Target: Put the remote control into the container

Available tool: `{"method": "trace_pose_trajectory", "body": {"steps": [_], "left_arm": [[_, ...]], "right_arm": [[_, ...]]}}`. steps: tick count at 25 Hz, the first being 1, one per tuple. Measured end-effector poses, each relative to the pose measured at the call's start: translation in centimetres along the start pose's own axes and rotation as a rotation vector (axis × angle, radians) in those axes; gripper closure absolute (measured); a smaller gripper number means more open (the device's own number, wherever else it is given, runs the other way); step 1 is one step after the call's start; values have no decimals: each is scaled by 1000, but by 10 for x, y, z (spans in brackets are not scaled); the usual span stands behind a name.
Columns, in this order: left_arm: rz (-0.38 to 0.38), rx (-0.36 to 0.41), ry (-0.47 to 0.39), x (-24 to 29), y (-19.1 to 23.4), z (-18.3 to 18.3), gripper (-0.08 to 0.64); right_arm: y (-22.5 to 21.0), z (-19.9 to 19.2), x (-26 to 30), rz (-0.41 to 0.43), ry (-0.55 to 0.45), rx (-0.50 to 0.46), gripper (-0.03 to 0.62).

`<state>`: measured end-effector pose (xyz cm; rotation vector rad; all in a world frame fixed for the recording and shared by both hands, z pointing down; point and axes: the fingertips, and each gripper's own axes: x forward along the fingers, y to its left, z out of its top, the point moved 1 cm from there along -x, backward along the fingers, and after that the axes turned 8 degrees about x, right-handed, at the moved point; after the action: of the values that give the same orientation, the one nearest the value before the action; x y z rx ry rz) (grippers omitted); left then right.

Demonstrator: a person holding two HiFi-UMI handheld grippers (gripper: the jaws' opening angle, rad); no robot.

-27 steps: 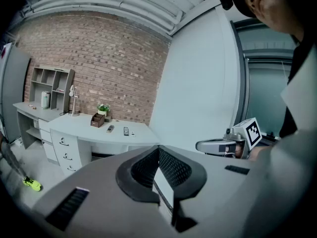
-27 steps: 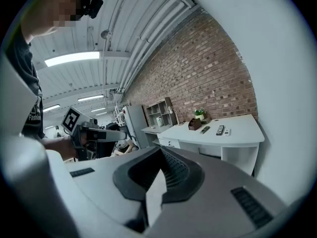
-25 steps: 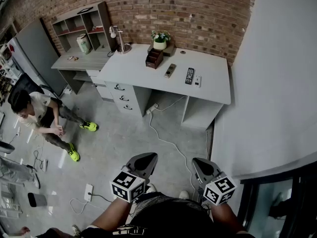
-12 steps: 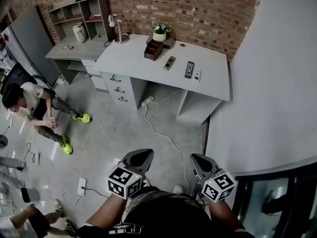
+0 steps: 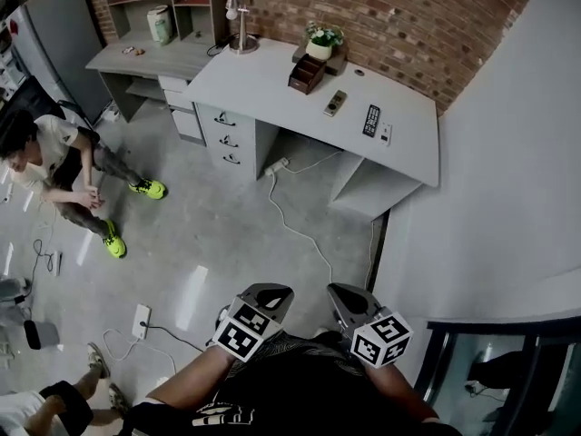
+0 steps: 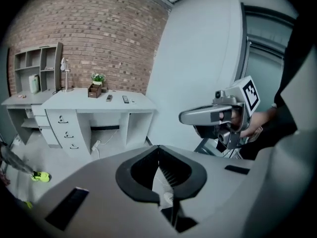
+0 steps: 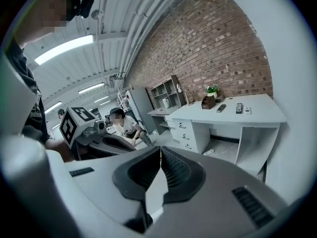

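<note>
**Head view, looking steeply down.** I stand on a grey floor (image 5: 227,243), well apart from a white desk (image 5: 263,80) set against a brick wall (image 5: 408,16).

- My left gripper (image 5: 269,292) and right gripper (image 5: 343,294) are held side by side in front of my body, near each other but not touching. Both point toward the desk.
- In the left gripper view, the two dark jaws are pressed together at their tips with nothing between them.
- The right gripper view shows the same: ribbed pads closed against each other, pinching nothing.

**Desk top, right half.** Three remotes lie flat there.

- The black remote control (image 5: 370,120) lies in the middle of the group.
- A grey remote control (image 5: 336,103) lies to its left.
- A small white remote (image 5: 386,133) lies just beside it on the right.

**Container.** The brown container (image 5: 307,74) stands further left and toward the wall, apart from all three remotes. A potted plant (image 5: 323,40) stands just behind it.

**Surroundings.**

- A desk lamp (image 5: 241,27) stands at the desk's far left corner.
- A white cable (image 5: 295,221) trails from beneath the desk across the floor.
- A person (image 5: 54,157) in yellow-green shoes crouches at the left of the room.
</note>
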<state>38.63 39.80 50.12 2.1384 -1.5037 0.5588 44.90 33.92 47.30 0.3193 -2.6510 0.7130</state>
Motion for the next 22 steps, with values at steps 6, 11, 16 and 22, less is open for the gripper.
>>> {"method": "trace_pose_trajectory", "body": {"steps": [6,11,16,22], "left_arm": [[8,-66,-111,-21,33,5,554],[106,-142,-133,-33,92,1,554],[154,-154,-137,-28,141,18,554],[150,-125,-109,-7,168,49,554]], "right_arm": [[19,19,36,4,-24,-66,584],[25,34,61,4,6,-117,584],[11,46,83,1,30,-156,584],[-29,87,126,39,19,-97,584]]}}
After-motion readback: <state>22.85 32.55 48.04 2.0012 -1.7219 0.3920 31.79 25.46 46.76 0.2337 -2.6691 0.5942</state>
